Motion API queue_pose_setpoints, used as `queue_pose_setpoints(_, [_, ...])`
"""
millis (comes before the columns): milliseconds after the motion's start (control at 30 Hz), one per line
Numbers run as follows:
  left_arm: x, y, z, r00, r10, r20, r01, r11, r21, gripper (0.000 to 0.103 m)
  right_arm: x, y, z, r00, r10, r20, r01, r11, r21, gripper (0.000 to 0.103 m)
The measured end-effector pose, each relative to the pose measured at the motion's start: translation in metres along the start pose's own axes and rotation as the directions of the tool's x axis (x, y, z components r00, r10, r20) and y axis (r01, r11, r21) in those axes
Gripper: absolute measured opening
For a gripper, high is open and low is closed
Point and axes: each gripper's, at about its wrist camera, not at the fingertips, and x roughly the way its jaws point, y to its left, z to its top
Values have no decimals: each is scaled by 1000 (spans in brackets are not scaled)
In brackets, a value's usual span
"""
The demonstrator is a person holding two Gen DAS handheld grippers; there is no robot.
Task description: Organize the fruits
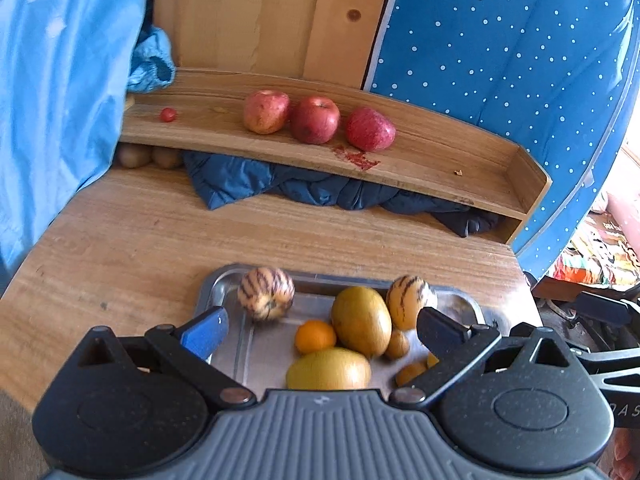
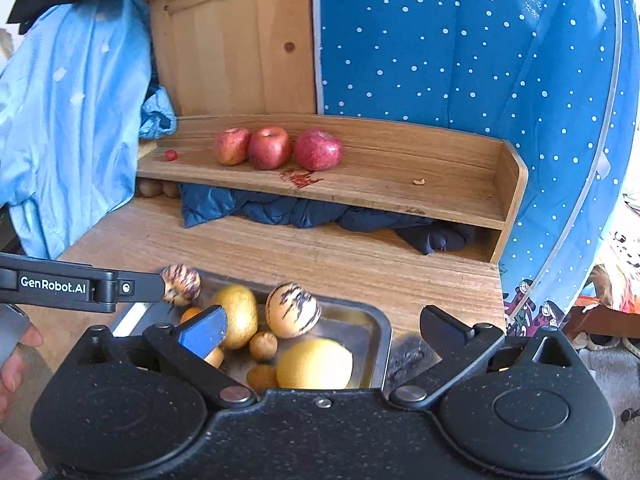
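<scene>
A steel tray (image 1: pixel 224 276) on the wooden table holds two yellow-green mangoes (image 1: pixel 361 320), an orange (image 1: pixel 315 336), small brown fruits and a striped melon (image 1: pixel 406 300). A second striped melon (image 1: pixel 266 294), blurred, sits at the tray's far left rim, just past my left gripper (image 1: pixel 324 330), which is open and empty. In the right wrist view this melon (image 2: pixel 181 285) shows at the tip of a left finger (image 2: pixel 140 282). My right gripper (image 2: pixel 324 332) hangs open over the tray (image 2: pixel 384 344). Three red apples (image 1: pixel 315 119) stand in a row on the wooden shelf (image 1: pixel 440 152).
A small red fruit (image 1: pixel 168 115) and a red stain (image 1: pixel 358 157) lie on the shelf. A dark blue jacket (image 1: pixel 320 188) is stuffed beneath it, beside brown fruits (image 1: pixel 134 156). Light blue cloth (image 1: pixel 60 100) hangs left, dotted blue fabric (image 1: pixel 500 40) right. A hand (image 2: pixel 16 360) shows lower left.
</scene>
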Motion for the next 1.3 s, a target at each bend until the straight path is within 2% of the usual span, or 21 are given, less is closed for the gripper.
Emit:
queue_pose_setpoints(500, [-60,9,-56,995,103,11,-102,993,-61,102,-41,17,-46,997,73,-18,-74,996,-54,102])
queue_pose_setpoints(767, [-77,16,-83,989,144,32,-144,989,-27,102,-53,23,-67,995,95,-15,-96,994,-50,102])
queue_pose_setpoints(933, [-82,20,-94,989,139,56,-140,990,21,102,-58,26,-79,995,91,-27,-92,996,-7,102])
queue_pose_setpoints(1133, [-82,23,-108,994,109,16,-110,990,88,102,-59,36,-91,996,57,-66,-55,998,31,102])
queue_pose_setpoints(1300, [-84,30,-115,997,82,4,-82,991,105,102,-66,48,-99,997,36,-72,-34,999,35,102])
